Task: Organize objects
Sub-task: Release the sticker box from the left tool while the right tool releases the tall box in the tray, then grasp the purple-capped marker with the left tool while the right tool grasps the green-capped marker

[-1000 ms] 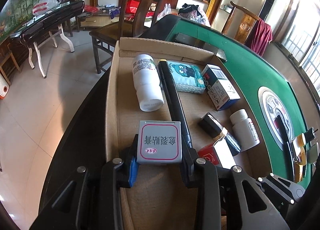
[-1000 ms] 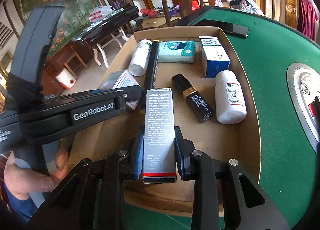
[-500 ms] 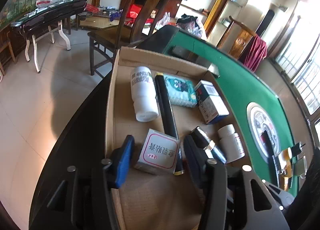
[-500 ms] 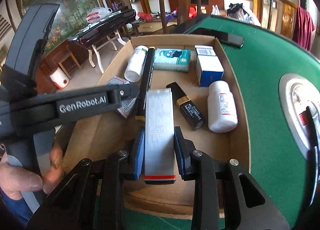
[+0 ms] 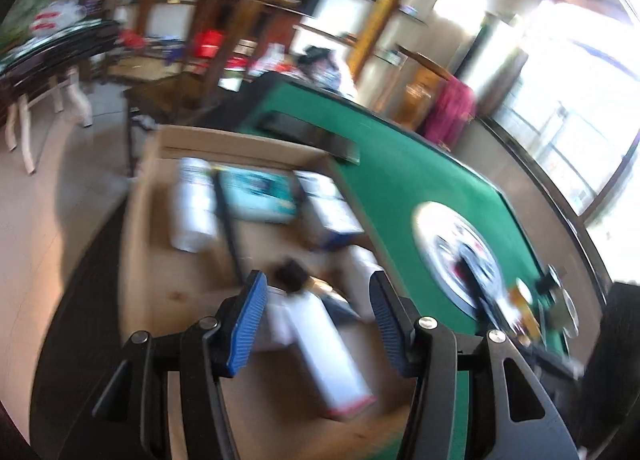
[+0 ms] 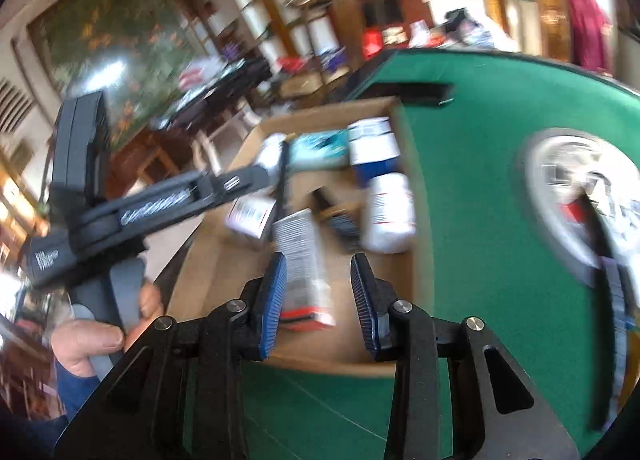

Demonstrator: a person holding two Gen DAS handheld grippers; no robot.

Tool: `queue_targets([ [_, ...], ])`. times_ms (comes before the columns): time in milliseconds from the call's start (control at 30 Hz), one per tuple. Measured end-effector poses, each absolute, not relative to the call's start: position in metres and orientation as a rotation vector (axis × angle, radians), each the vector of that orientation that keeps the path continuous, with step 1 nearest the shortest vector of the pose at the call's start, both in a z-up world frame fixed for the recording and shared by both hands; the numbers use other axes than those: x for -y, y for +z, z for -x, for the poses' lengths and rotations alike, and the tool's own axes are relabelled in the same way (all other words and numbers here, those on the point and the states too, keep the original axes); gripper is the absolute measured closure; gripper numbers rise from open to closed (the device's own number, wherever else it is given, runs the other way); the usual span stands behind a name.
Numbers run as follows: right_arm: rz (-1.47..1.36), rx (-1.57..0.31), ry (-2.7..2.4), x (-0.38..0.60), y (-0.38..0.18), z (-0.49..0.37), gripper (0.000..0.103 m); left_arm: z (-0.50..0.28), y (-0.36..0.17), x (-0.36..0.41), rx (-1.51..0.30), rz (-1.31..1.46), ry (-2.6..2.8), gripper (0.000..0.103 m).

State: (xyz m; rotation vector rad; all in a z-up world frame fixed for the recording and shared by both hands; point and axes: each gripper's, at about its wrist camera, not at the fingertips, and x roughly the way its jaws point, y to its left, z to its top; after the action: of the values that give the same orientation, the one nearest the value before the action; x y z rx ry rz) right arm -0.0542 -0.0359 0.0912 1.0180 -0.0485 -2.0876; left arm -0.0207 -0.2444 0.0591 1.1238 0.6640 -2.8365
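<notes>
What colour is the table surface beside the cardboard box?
Green; the table surface shows best in the right wrist view.

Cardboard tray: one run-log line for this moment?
phase: release | left gripper: open, empty | right gripper: opening, long white box loose between fingers | cardboard tray: holds all items

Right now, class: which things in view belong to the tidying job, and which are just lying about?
Job:
- cardboard box
- long white carton
- white bottle
- teal packet
- right gripper, jaws opening

Lying about:
- black phone
- wooden chair
- painting
</notes>
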Motion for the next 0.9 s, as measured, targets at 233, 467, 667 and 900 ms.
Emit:
queue_targets([
  [233,-0.934,0.196,-2.351,-0.11,0.114,0.075,0.07,0.05,0.065,0.13,-0.606,-1.443,-2.953,0.043],
  [467,-0.985,0.357,-2.656,-0.236,0.096,0.103,0.069,0.099,0.021,0.027,-0.619,-1.85,-2.836,0.044],
  [667,-1.012,0.555,-2.645,-0.273,0.097,0.11,0.069,0.118,0.005,-0.001,-0.511,-1.876,-2.749,0.046],
  [900,-0.964,0.576,-2.668,-0.286,0.104,0.105,0.069,0.121,0.002,-0.013,-0.27,-1.804,-2.802,0.072],
])
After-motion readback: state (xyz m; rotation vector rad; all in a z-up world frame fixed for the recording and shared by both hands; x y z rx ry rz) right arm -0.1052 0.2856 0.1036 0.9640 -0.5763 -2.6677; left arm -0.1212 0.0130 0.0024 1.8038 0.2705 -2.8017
